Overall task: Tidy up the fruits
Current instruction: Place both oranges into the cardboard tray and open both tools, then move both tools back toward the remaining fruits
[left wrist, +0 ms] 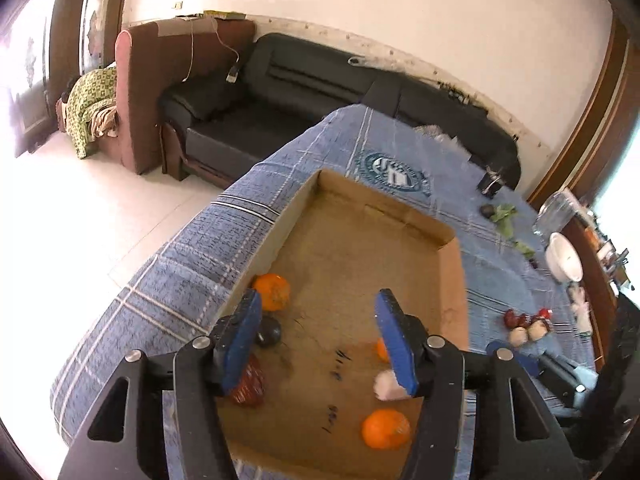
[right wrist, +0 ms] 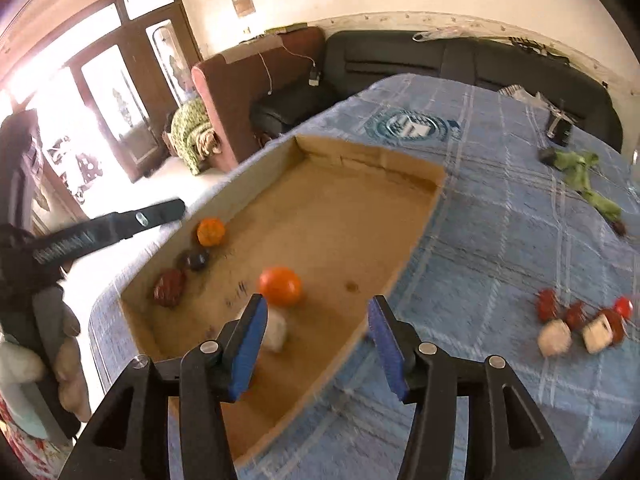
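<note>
The left claw (left wrist: 318, 340) stands wide, holding nothing, above the near part of the cardboard tray (left wrist: 454, 276). Its left finger hides part of a dark round fruit (left wrist: 269, 330) and a dark red one (left wrist: 250, 382); its right finger cuts off a white piece (left wrist: 384, 386) and all but a sliver of a small orange thing (left wrist: 381, 350), too little of it to name. One orange (left wrist: 273, 290) lies by the tray's left wall, another orange (left wrist: 386, 428) near the front.

The right claw (right wrist: 317, 344) is also wide and empty, over the tray's near right edge (right wrist: 400, 276). Its left finger covers part of a blurred white piece (right wrist: 278, 330), which touches an orange (right wrist: 280, 286).

To the right on the bench's blue checked cloth (right wrist: 500, 216) lies a cluster of red and white pieces (right wrist: 576, 326), smeared by blur, so their kind is unclear. Farther off lies something green and leafy (right wrist: 584, 174).
</note>
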### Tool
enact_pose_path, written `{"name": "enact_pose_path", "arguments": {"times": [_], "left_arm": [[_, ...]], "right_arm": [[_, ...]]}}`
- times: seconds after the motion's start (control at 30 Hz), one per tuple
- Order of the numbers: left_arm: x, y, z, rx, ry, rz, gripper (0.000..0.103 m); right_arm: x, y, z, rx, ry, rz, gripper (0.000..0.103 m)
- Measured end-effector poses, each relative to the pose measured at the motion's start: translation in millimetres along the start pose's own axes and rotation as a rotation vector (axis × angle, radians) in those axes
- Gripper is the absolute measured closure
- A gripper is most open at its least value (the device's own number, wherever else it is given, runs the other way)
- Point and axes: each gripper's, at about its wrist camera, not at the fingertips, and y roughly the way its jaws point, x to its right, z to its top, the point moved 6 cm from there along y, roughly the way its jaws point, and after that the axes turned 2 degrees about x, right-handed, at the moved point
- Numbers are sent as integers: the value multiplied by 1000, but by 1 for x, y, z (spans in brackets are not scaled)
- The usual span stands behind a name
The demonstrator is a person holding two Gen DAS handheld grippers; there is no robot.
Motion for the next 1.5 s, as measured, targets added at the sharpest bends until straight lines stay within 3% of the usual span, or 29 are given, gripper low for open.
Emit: {"name": "enact_pose_path", "arguments": {"times": [0.23,0.37,0.43,0.5,0.63,0.8,0.97,1.13,1.37,1.5], "left_arm": [[16,-25,-16,26,-31,-42,45],[23,-37,-21,44,-18,-44,41],[25,-42,-23,53,-10,-42,39],[28,-46,-25,60,-6,-43,39],[29,-51,-27,64,-12,-57,39],[39,-54,-22,80,-2,-88,39],[75,-59,-10,98,60,-137,39],[121,-81,-16,120,130,-224,39],[165,-131,-37,166,227,-316,39],[179,-167,-42,236,286,-334,27]], "right_arm": [[-17,4,-41,-91,-48,-18,44],[-31,13,-54,-131,-140,-112,45],[-33,14,-56,-130,-188,-184,45],[-31,12,-56,-124,-202,-210,37],[-23,4,-60,-120,-219,-252,36],[-18,-3,-61,-125,-205,-235,35],[5,-41,-48,-13,-119,-192,35],[50,-98,-46,80,-12,-273,35],[83,-175,-62,170,113,-344,33],[91,-225,-61,240,146,-378,29]]}}
